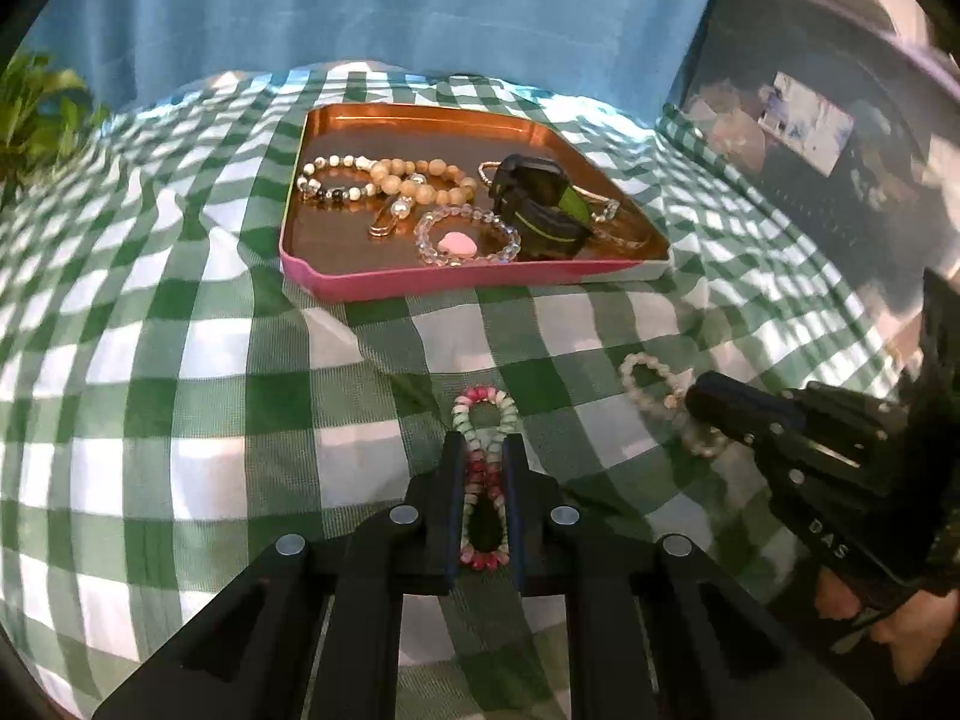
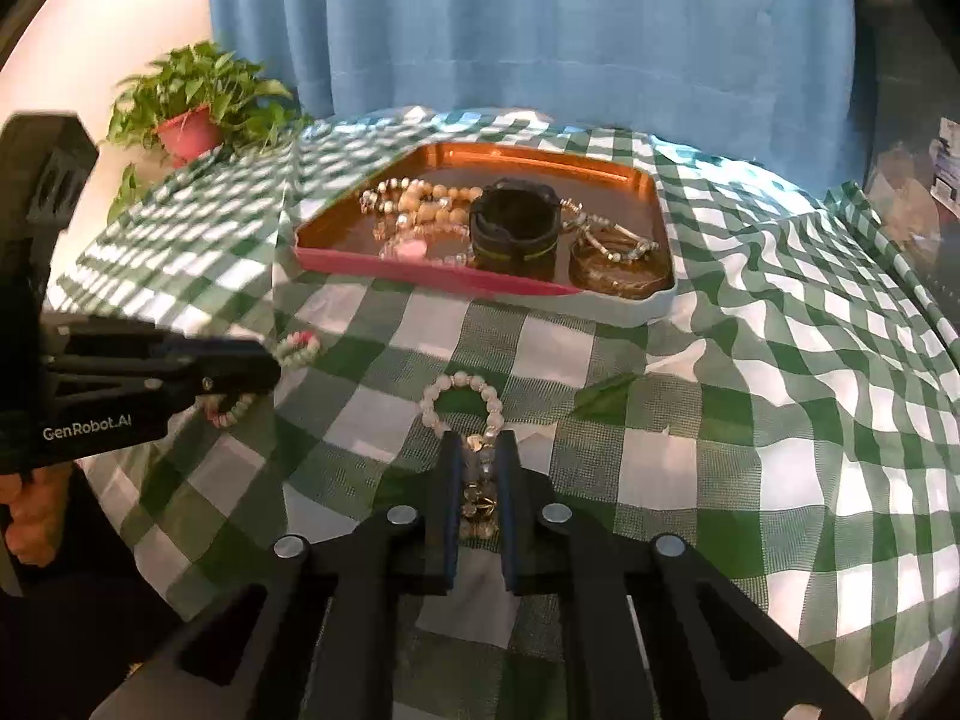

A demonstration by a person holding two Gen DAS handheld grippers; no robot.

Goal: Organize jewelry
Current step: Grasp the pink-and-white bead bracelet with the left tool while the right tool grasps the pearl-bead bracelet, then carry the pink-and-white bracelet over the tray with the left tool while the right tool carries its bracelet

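My left gripper [image 1: 483, 450] is shut on a pink, white and green beaded bracelet [image 1: 487, 414], squeezed long between the fingers on the green checked cloth. My right gripper [image 2: 480, 447] is shut on a pale bead bracelet with gold charms [image 2: 462, 396]; it also shows in the left wrist view [image 1: 651, 378]. A copper-lined tray with a pink rim [image 1: 456, 285] lies further back, holding several bead bracelets [image 1: 390, 177], a clear bracelet with a pink heart [image 1: 459, 243], a black watch [image 1: 540, 210] and silver bangles. The tray also shows in the right wrist view [image 2: 420, 267].
A potted green plant [image 2: 192, 114] stands at the table's far left corner. A blue curtain [image 2: 540, 30] hangs behind the table. The checked cloth [image 2: 750, 420] is wrinkled. Dark shelving with clutter [image 1: 810, 120] is off to the right.
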